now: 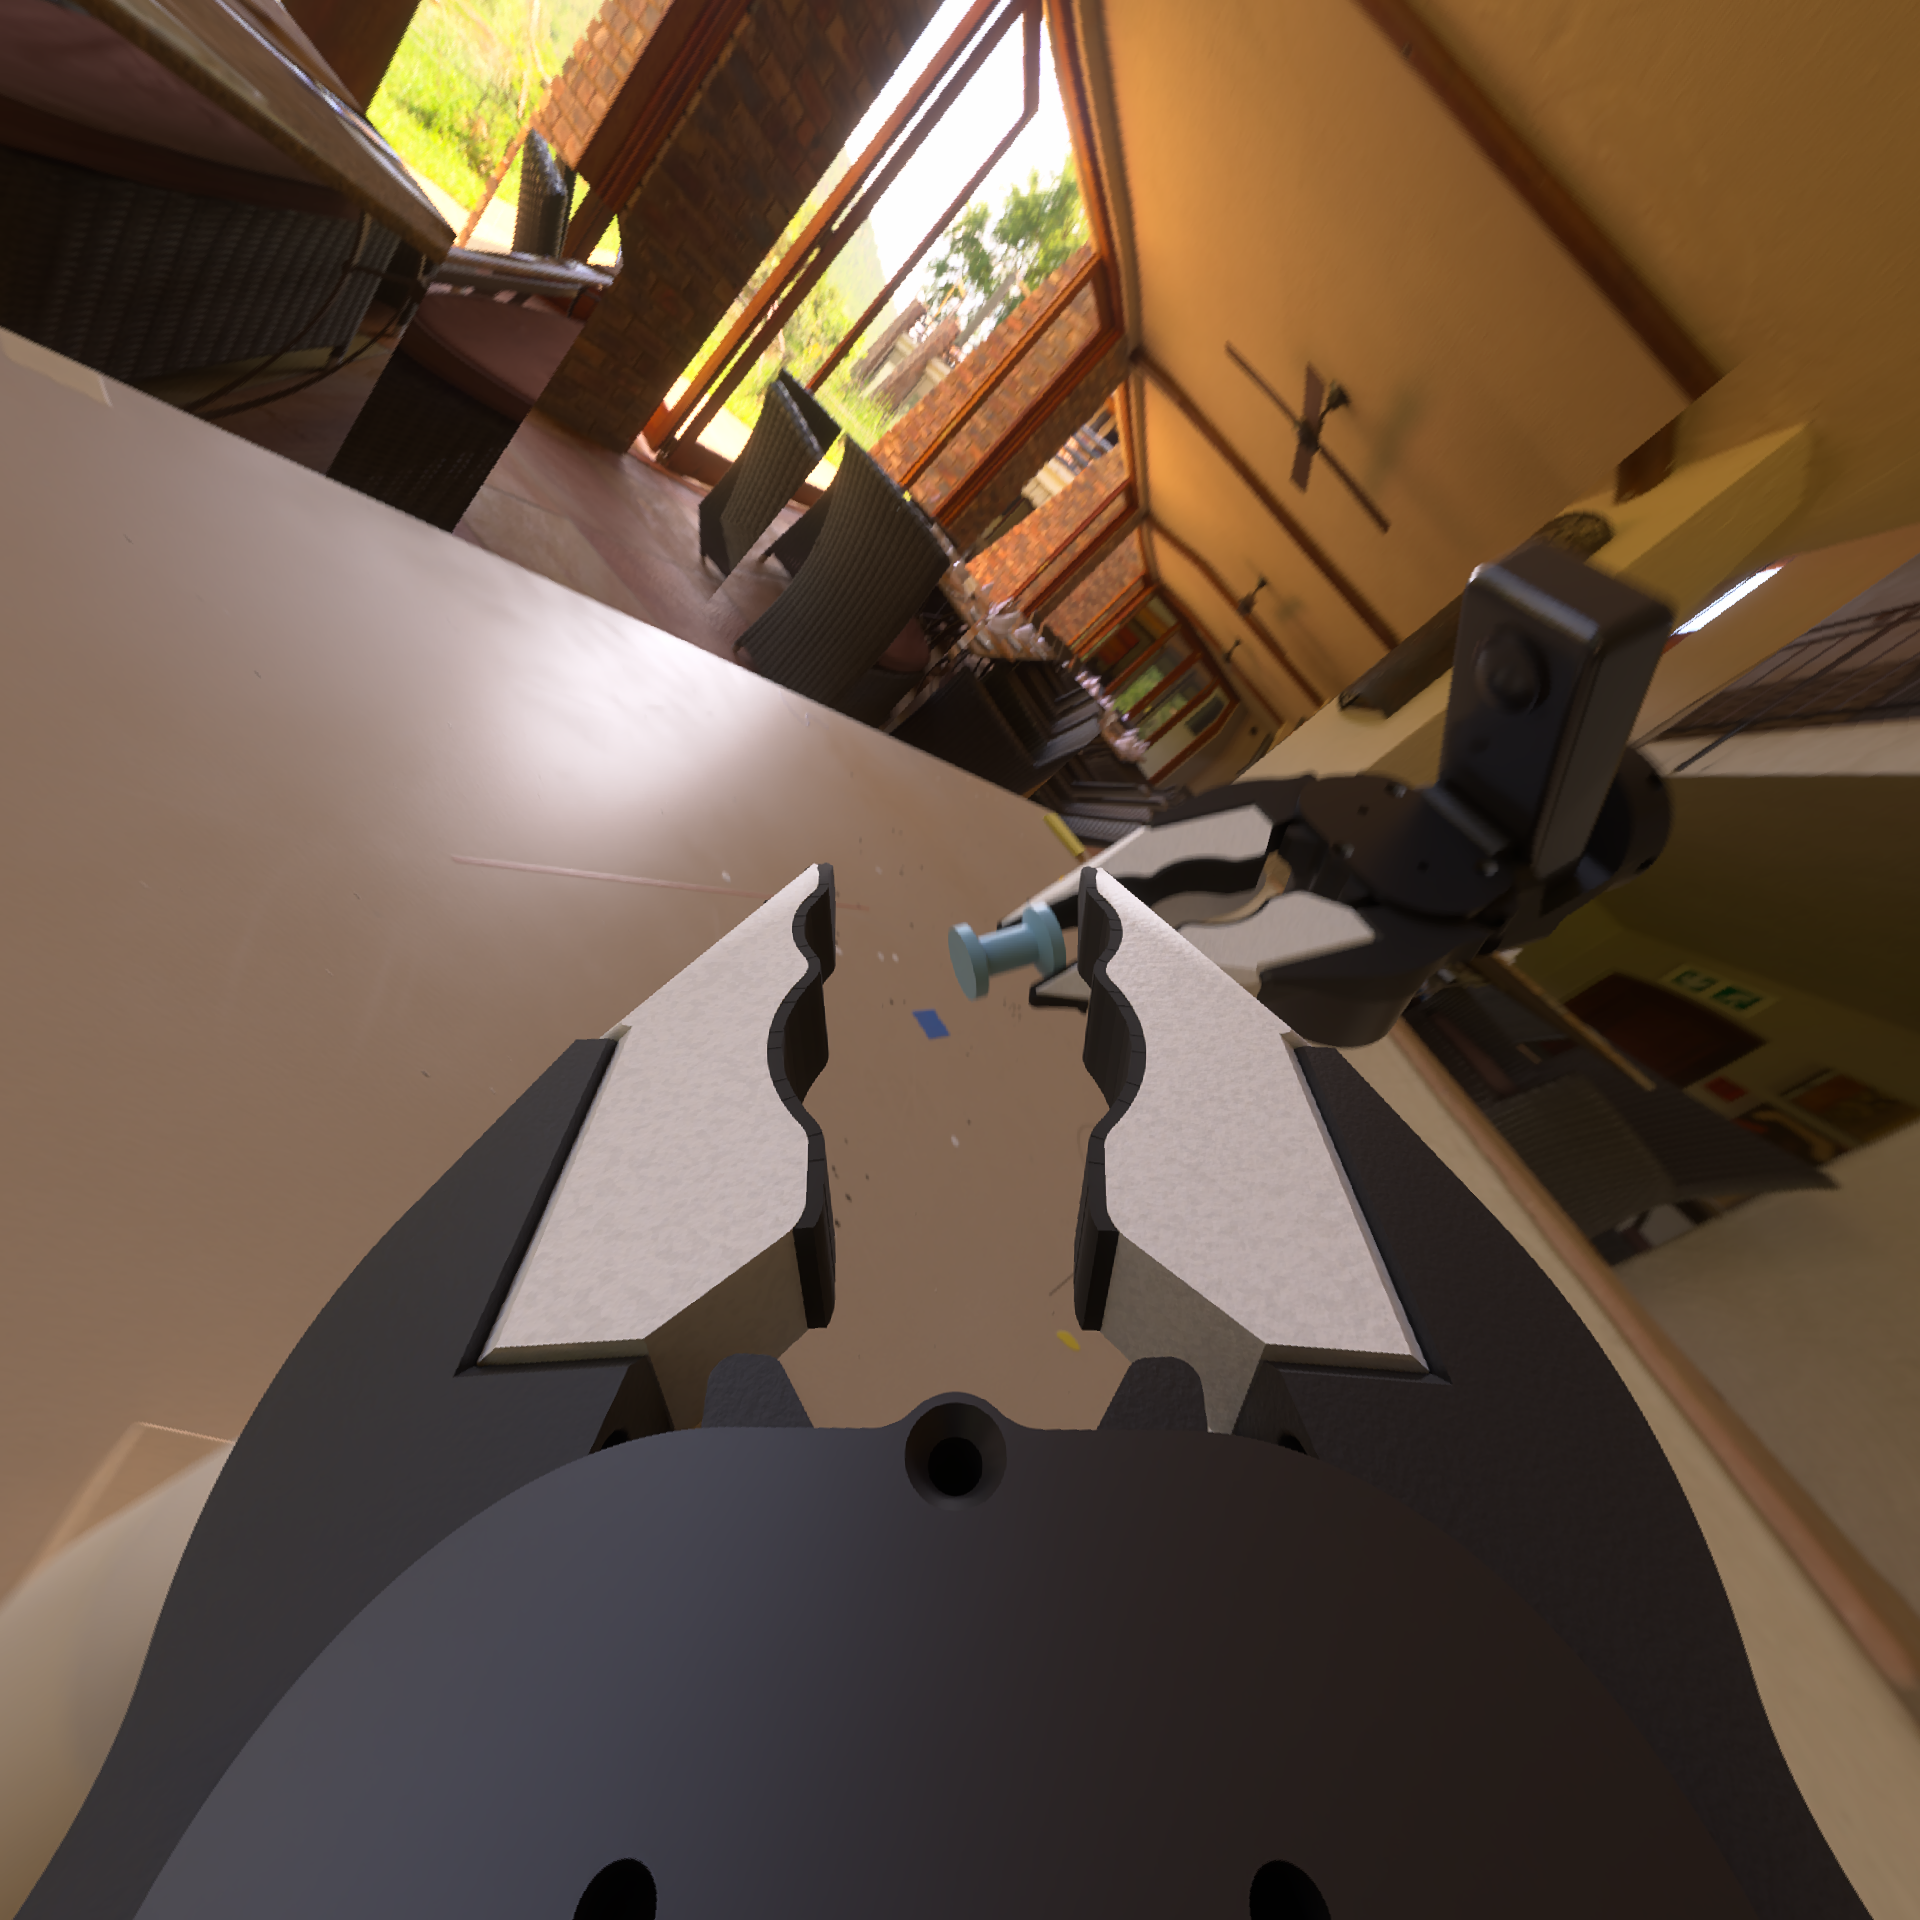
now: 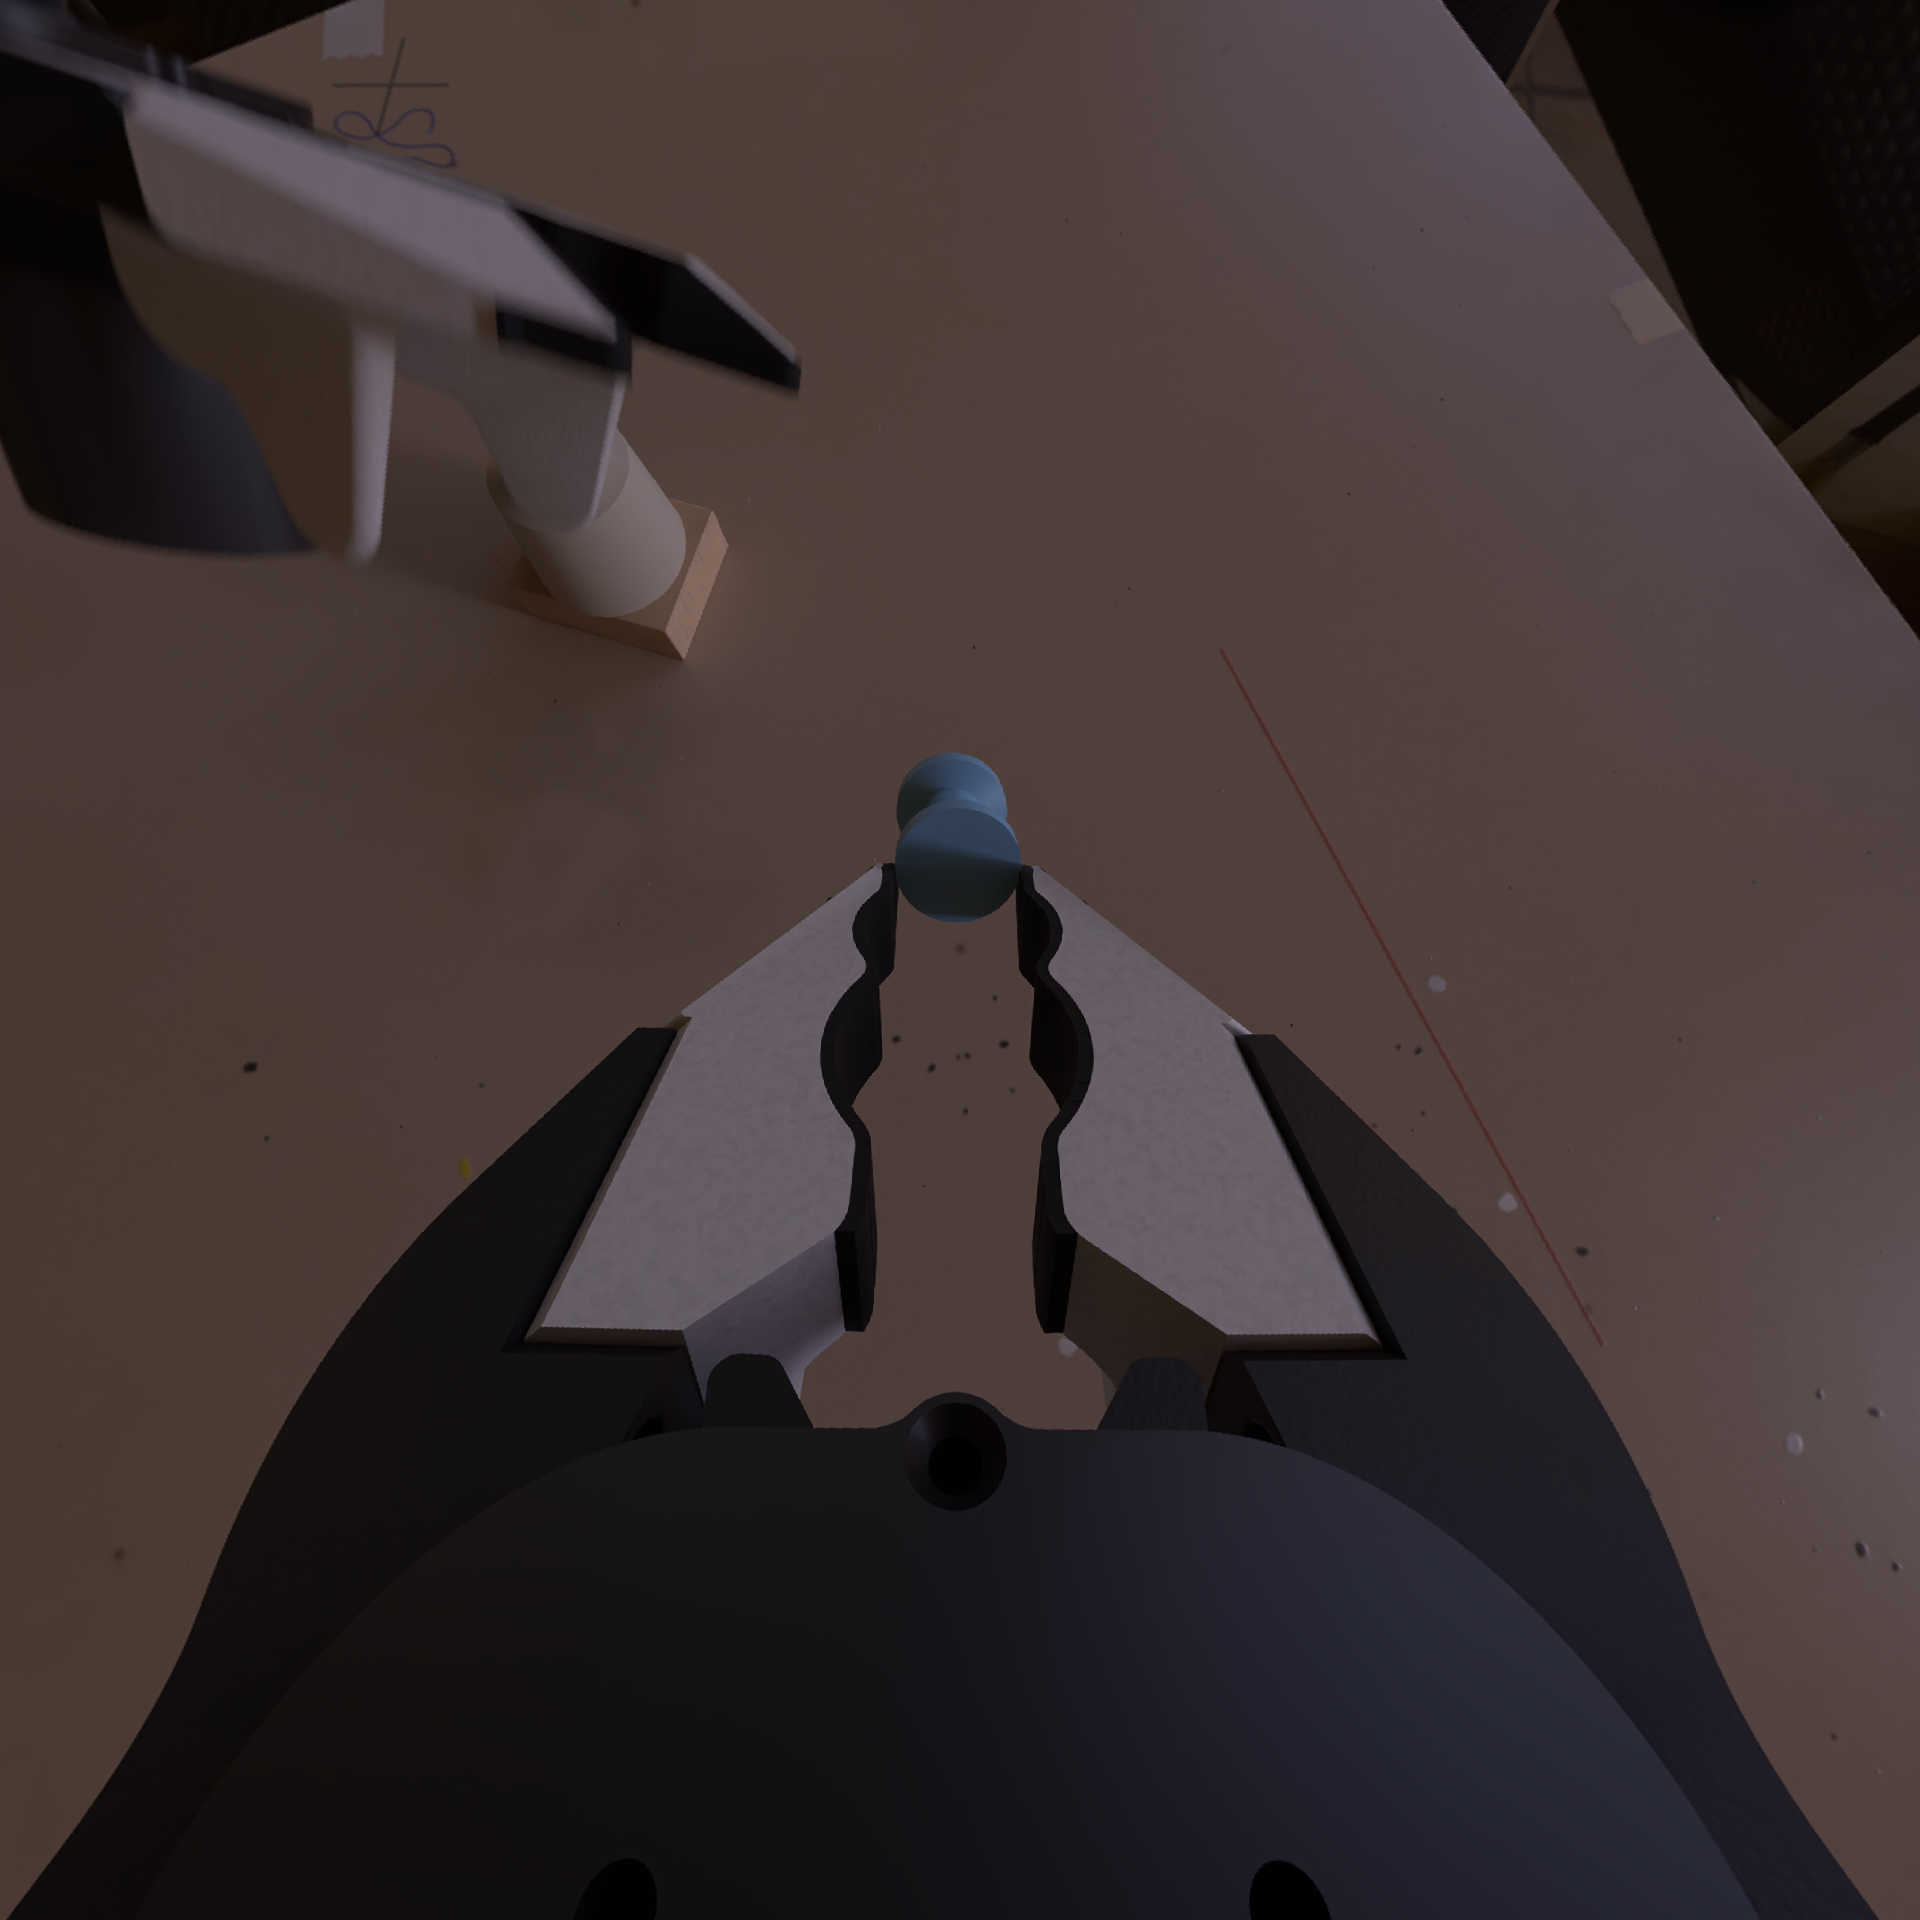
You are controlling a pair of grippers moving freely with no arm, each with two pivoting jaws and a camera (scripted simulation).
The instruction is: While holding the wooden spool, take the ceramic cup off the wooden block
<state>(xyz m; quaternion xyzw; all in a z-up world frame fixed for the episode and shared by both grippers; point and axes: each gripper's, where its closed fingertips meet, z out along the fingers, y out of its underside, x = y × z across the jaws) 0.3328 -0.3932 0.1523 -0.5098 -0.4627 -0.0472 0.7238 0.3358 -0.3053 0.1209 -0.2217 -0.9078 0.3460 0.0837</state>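
Observation:
My right gripper (image 2: 956, 885) is shut on the blue spool (image 2: 954, 854), pinching one flange at its fingertips just above the table (image 2: 1143, 416). The cream ceramic cup (image 2: 613, 556) stands on the pale wooden block (image 2: 694, 601) at the upper left of the right wrist view. My left gripper (image 2: 665, 416) hovers over the cup, and one finger overlaps its top. In the left wrist view the left gripper (image 1: 956, 883) is open and empty. The spool (image 1: 1006, 948) and the right gripper (image 1: 1044, 951) show ahead of it. The cup and block are hidden there.
The tan table (image 1: 312, 831) carries a thin red line (image 2: 1403, 987), a blue pen scribble (image 2: 395, 125) and small paint specks. Its edge (image 2: 1714, 343) runs down the right side. Dark wicker chairs (image 1: 831, 540) stand beyond the table.

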